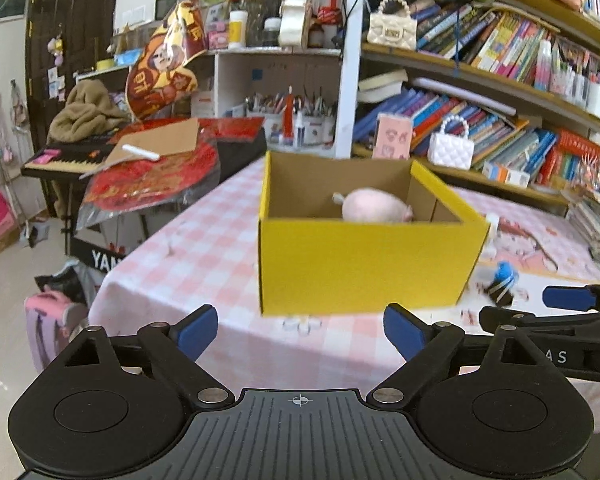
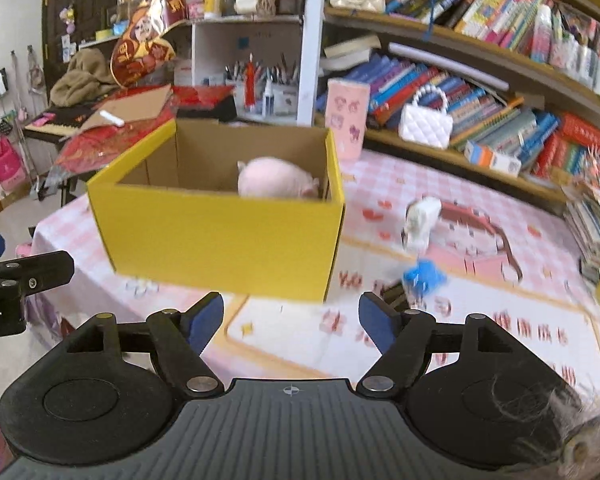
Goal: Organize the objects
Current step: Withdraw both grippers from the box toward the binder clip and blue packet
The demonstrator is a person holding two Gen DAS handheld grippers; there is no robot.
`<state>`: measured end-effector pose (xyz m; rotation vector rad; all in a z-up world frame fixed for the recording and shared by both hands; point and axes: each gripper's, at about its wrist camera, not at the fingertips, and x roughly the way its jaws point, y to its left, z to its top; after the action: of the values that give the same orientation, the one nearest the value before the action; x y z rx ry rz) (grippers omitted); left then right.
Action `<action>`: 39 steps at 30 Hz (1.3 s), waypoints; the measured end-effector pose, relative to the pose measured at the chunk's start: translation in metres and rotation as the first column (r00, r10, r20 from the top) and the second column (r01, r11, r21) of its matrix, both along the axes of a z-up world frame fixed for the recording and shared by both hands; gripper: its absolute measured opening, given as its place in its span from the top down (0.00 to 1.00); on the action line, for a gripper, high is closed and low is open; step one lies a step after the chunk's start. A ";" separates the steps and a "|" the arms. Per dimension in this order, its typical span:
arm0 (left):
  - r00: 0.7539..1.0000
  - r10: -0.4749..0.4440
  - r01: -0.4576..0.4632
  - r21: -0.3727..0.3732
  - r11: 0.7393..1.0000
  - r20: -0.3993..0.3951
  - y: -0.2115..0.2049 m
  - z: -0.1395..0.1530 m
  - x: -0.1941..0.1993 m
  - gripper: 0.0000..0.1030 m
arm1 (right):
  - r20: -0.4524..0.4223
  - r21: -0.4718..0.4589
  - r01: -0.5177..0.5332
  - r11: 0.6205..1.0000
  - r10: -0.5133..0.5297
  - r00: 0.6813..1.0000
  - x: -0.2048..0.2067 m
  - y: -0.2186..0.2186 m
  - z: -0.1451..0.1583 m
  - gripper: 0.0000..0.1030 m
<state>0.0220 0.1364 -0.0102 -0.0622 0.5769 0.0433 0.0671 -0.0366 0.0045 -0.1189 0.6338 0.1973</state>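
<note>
Both tools, left tool [image 1: 300, 330] and right tool [image 2: 291, 320], hang with jaws apart and empty near the counter's front edge; yellow box [image 2: 220, 236] holds a pink plush [image 2: 276, 178], blue toy [image 2: 424, 276] and white toy [image 2: 420, 220] lie beside it. Risk: blurred frames suggest fast travel, so a jaw may knock the small toys away. Legible: "YA" on the keyboard stand [image 1: 100, 258].

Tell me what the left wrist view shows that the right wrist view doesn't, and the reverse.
Only the left wrist view shows the Yamaha lettering beside the table and the pink backpack on the floor. Only the right wrist view shows the whole white toy on the mat. Both share the yellow box holding the pink plush, the blue toy, and open, empty jaws on the left gripper and right gripper.
</note>
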 end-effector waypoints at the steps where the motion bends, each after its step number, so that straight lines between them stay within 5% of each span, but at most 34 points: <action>1: 1.000 0.001 -0.001 -0.001 1.000 -0.009 0.000 -0.002 -0.003 0.10 | -0.007 -0.001 0.004 1.000 -0.004 1.000 -0.003 0.000 -0.002 0.28; 11: 0.997 -0.038 0.037 -0.004 0.999 -0.070 -0.009 -0.016 -0.019 0.09 | -0.069 -0.004 0.048 0.999 -0.048 0.996 -0.032 -0.007 -0.018 0.25; 29: 0.970 -0.233 0.237 0.054 0.970 -0.073 -0.078 -0.020 -0.011 0.07 | -0.091 -0.021 0.253 0.967 -0.254 0.963 -0.053 -0.064 -0.021 0.22; 39: 0.924 -0.365 0.372 0.043 0.927 -0.113 -0.132 -0.025 0.014 0.06 | -0.127 -0.016 0.359 0.933 -0.358 0.925 -0.044 -0.115 -0.026 0.21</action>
<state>0.0357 0.0044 -0.0355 0.1132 0.6827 -0.3042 0.0230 -0.1520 -0.0217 0.0192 0.7716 -0.1494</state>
